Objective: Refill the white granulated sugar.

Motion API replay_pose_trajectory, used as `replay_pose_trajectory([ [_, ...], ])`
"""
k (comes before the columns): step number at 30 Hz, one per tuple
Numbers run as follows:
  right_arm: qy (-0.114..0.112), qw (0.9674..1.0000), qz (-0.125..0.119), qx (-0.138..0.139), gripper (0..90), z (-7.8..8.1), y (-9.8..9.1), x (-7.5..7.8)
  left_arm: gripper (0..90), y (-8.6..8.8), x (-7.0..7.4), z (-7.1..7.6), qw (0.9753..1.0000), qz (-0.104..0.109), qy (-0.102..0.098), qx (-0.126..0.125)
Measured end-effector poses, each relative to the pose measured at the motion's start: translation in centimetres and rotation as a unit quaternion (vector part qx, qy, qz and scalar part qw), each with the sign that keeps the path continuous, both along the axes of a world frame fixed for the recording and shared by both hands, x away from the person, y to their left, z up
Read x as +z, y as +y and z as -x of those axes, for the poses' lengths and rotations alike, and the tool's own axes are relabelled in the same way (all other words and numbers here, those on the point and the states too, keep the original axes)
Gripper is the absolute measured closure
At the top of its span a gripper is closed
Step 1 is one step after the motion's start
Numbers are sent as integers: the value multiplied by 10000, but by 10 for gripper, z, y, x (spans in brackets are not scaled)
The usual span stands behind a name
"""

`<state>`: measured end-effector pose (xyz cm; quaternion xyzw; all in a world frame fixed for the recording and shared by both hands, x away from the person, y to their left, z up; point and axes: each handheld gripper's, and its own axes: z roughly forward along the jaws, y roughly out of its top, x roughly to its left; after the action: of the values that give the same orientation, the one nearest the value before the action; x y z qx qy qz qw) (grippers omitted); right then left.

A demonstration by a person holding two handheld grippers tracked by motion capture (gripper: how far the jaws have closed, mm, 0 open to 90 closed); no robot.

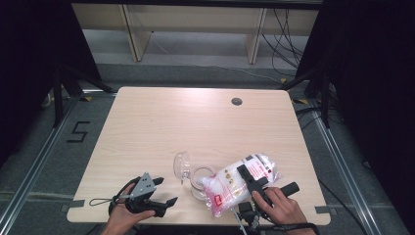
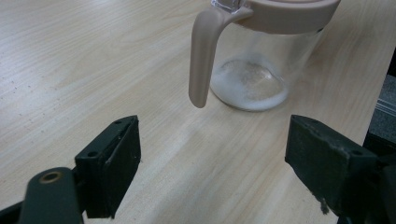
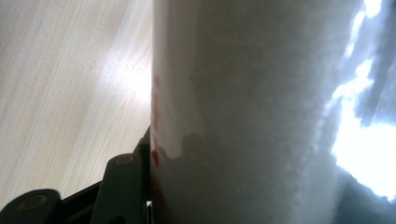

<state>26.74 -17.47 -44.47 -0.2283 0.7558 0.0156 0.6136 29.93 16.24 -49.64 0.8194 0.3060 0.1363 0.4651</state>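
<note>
Pale wood counter point(image 1: 147, 132) at frame centre in the high view, round grommet hole point(image 1: 237, 101) near its upper right edge. Grey floor all around, black curtains down both sides, light shelving legs across the top, loose cables at upper right, a "5" point(image 1: 78, 131) taped on the floor at left.

Lower centre of that view: clear jug point(image 1: 200, 182) on the counter, clear lid point(image 1: 182, 165) lying just beside it to the upper left. White bag point(image 1: 235, 183) with red print, tilted over the jug's rim, clamped across its middle by the right gripper point(image 1: 249, 178), jaws about half closed on it. Left gripper point(image 1: 164, 192) at lower left, jaws released and holding nothing, near the jug but apart from it.

Forearms cut off by the bottom edge; jug partly hidden behind the bag.

Left gripper view: jug point(image 2: 261, 70) at upper right, top cropped, with beige rim and beige handle point(image 2: 201, 56), a thin white layer on its bottom; both black jaws wide apart over bare wood.

Right gripper view: blurred white bag point(image 3: 252, 112) pressed close to the lens, red print along its left edge, one jaw visible at lower left, the other hidden behind the bag; wood grain at left.
</note>
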Motion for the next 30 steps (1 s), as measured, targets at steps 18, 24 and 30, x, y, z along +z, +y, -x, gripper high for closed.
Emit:
replay_pose_trajectory([
  [18,-91,9999,86,45,500,-5,-3,5,180,0,-1,-1,10000,-46,6,-18],
  [24,-34,9999,45,-107,501,-6,-7,5,180,0,-1,0,10000,-39,4,-14],
  [30,-42,9997,-56,-237,502,-7,-14,5,180,0,-1,0,10000,-37,5,-14],
])
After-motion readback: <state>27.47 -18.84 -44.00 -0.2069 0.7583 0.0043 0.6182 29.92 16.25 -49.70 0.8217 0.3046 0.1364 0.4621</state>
